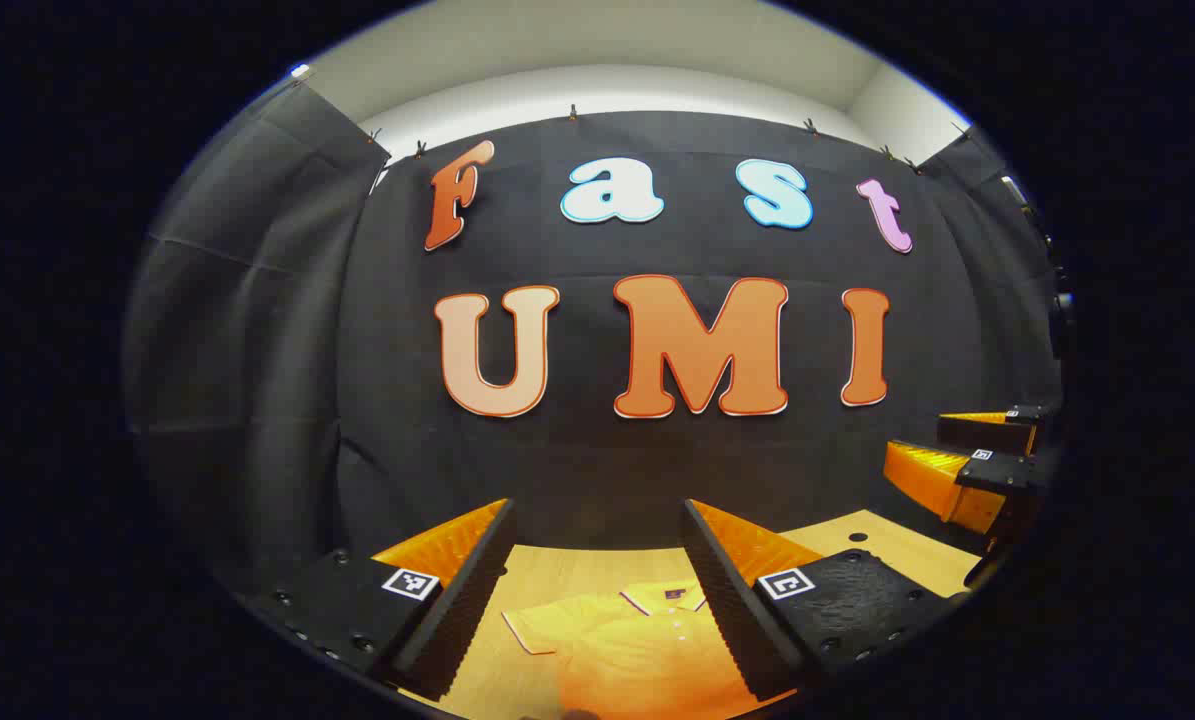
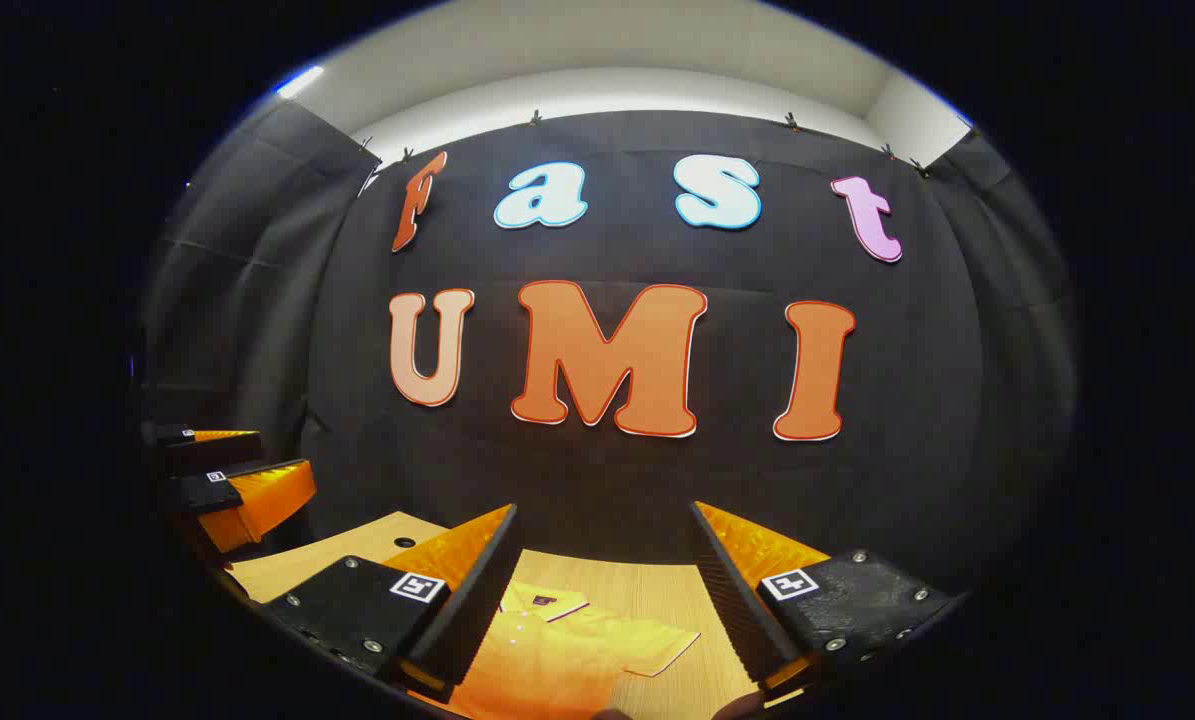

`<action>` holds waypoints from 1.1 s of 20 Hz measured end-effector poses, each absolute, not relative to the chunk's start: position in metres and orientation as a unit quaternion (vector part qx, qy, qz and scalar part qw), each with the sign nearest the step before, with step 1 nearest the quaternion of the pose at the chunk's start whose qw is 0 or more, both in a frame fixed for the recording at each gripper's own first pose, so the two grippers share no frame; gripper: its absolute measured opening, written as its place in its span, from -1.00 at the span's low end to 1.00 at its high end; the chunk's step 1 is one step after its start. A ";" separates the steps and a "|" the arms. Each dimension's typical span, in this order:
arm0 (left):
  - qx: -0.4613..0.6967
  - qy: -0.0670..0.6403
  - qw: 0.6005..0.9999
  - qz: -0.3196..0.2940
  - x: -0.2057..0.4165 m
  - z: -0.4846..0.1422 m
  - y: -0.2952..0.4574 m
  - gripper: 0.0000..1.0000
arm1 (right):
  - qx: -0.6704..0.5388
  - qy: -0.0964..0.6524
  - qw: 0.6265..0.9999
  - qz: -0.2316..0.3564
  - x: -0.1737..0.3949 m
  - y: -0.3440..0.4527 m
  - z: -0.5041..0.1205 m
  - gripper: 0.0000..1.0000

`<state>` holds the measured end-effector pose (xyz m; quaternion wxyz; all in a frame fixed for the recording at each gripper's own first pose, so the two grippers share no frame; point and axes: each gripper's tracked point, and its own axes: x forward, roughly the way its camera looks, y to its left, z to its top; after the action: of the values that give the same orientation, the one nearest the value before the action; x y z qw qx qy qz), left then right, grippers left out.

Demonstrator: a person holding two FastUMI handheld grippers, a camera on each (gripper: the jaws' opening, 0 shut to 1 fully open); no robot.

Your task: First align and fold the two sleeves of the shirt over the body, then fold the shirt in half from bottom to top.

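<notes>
In the left gripper view the left gripper [image 1: 597, 590] hangs above the table [image 1: 557, 575] with its two fingers spread wide and nothing between them; the yellow shirt [image 1: 627, 650] lies flat on the wood below, seen through the gap between the fingers, its collar [image 1: 662, 598] towards the far edge of the table and one short sleeve [image 1: 537, 625] spread out towards that view's left; the fingers are well clear of the cloth, above and to either side of it; at the right edge of this view the right gripper [image 1: 967, 455] shows farther off, raised above the table's corner, its fingers also parted.

In the right gripper view the right gripper [image 2: 602, 600] likewise stands wide open and empty over the table [image 2: 617, 580]; the shirt [image 2: 557, 660] lies beneath and between its fingers, sitting closer to the finger on that view's left, the collar [image 2: 547, 603] pointing to the far side and the other sleeve [image 2: 657, 645] stretched towards that view's right; no finger touches the fabric; the left gripper [image 2: 232, 470] appears at the left edge here, held up off the table.
</notes>
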<state>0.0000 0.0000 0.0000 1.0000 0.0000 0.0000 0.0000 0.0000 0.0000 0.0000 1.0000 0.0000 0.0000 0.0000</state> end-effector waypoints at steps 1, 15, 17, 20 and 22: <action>0.002 -0.001 1.000 0.005 -0.001 0.001 0.005 0.99 | -0.001 -0.003 1.000 0.000 0.002 0.001 0.002 0.97; -0.008 -0.011 1.000 0.014 -0.009 -0.001 -0.005 1.00 | 0.000 0.012 0.999 0.030 0.018 0.017 -0.008 0.99; -0.009 -0.004 1.000 0.009 -0.008 -0.005 -0.009 1.00 | -0.008 0.021 0.999 0.024 0.022 0.011 -0.015 0.98; -0.006 -0.001 1.000 0.009 -0.006 -0.006 -0.011 1.00 | -0.006 0.058 0.998 0.009 0.029 -0.005 -0.040 0.98; -0.002 -0.005 1.000 0.013 -0.007 -0.005 -0.009 1.00 | -0.010 0.080 0.997 -0.003 0.037 -0.020 -0.055 0.99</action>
<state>-0.0073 -0.0094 -0.0046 0.9999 -0.0024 -0.0051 0.0132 0.0369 -0.0201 -0.0555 0.9968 -0.0095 0.0795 -0.0028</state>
